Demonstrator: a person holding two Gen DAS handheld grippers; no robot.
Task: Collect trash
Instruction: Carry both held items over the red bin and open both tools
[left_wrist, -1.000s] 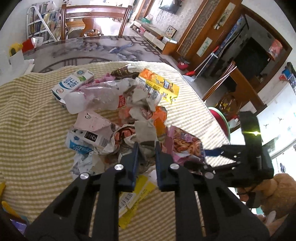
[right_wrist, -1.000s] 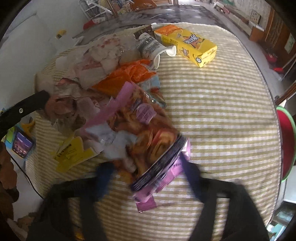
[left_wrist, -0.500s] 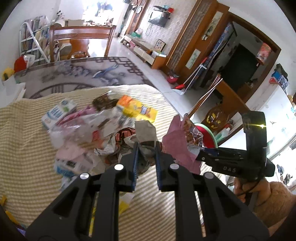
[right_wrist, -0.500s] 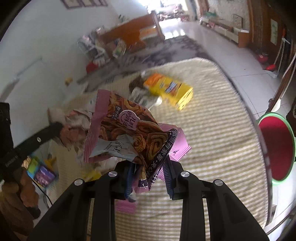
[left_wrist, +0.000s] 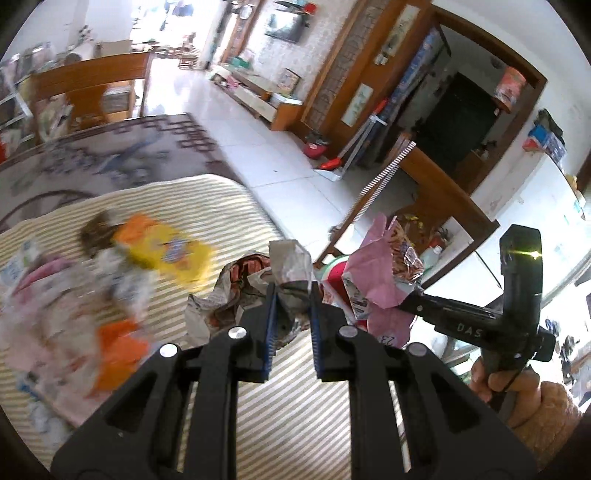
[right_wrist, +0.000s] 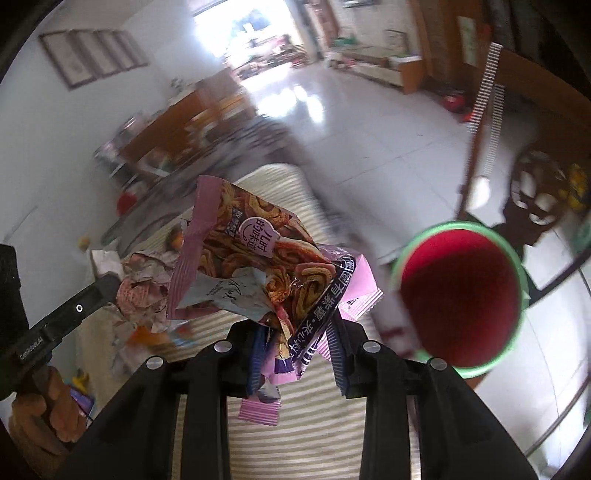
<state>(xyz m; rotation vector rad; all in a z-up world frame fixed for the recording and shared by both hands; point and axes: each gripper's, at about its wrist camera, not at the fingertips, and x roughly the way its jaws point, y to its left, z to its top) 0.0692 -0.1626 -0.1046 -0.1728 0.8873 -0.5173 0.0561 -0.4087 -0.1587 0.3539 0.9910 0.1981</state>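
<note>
Left gripper (left_wrist: 291, 295) clamps crumpled paper, angled downward. At its three o'clock, the right gripper (right_wrist: 295, 339) grips a pink snack wrapper.

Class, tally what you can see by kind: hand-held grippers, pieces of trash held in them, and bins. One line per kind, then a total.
Hand-held grippers: 2 (left, right)
Held trash: 2 (crumpled paper, pink snack bag)
Bins: 1 (red bin)
Total: 5

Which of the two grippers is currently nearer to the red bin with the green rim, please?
Right. The right gripper, clamping the pink snack bag, is beside the red bin; the left gripper, holding crumpled wrappers, sits farther over the table.
</note>
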